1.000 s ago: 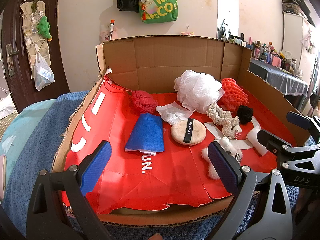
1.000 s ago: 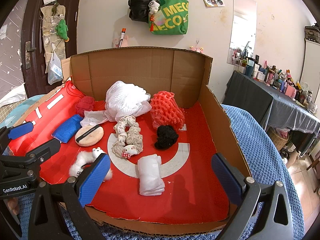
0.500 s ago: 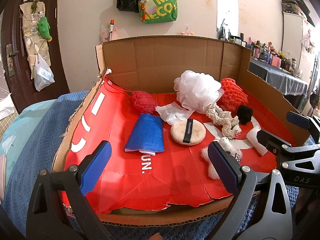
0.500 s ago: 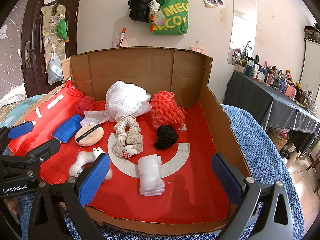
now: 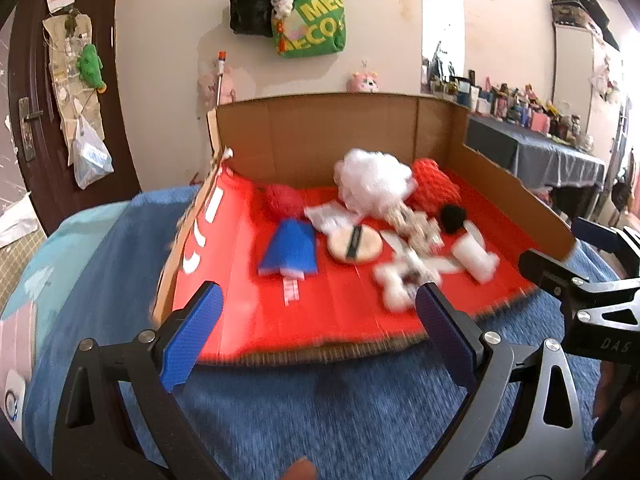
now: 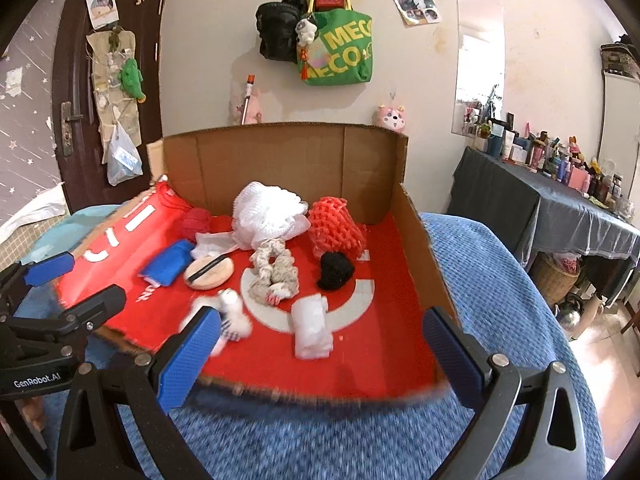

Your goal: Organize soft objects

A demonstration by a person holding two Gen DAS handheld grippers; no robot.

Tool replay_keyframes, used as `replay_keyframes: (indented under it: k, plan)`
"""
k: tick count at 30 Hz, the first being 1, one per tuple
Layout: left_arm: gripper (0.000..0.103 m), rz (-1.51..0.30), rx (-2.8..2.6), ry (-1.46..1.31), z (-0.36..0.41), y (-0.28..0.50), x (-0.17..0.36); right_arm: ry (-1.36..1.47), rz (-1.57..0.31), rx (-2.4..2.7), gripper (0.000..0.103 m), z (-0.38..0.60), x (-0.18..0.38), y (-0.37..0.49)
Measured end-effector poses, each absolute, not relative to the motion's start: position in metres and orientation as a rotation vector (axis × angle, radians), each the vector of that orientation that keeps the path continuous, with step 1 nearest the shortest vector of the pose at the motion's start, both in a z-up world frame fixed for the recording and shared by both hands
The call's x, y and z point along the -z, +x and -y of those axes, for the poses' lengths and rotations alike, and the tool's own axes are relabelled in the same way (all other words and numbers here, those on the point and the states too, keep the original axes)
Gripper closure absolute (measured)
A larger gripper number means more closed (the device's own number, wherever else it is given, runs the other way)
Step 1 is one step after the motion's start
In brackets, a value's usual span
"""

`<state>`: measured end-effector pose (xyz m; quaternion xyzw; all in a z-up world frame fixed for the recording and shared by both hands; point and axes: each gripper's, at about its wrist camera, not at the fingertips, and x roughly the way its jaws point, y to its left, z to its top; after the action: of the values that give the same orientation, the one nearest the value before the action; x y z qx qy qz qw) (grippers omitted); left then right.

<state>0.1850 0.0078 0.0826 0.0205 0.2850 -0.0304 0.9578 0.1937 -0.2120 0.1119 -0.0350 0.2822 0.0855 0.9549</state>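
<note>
Only right wrist view shows mirror point(image 6: 479, 68) beyond box point(image 6: 288, 160).

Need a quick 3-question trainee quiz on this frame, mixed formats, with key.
1. True or false: the left gripper is shut on the blue sponge.
2. What lies directly in front of the red mesh pouf? A) black scrunchie B) powder puff C) white rolled cloth
3. Fill in: all the soft items lie on the red floor of a ____ box.

Key: 1 false, both grippers are open and empty; 2 A; 3 cardboard.
</note>
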Motion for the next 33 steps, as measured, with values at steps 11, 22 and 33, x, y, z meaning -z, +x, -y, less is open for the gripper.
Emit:
replay_keyframes:
  k: [11, 22, 33]
  plan:
    - [0.005, -0.788, 0.075, 0.017, -0.003, 0.146, -0.048, -0.075, -0.779, -0.154, 0.0, 0.223, -0.08, 0.146]
    - [0.002, -0.889, 0.013, 0.041, -0.003, 0.15, -0.02, -0.094, -0.919, -0.095, 0.0, 0.224, -0.048, 0.152]
    - [0.0, -0.909, -0.012, 0.043, -0.001, 0.154, -0.016, -0.086, -0.945, -0.067, 0.0, 0.222, -0.043, 0.158]
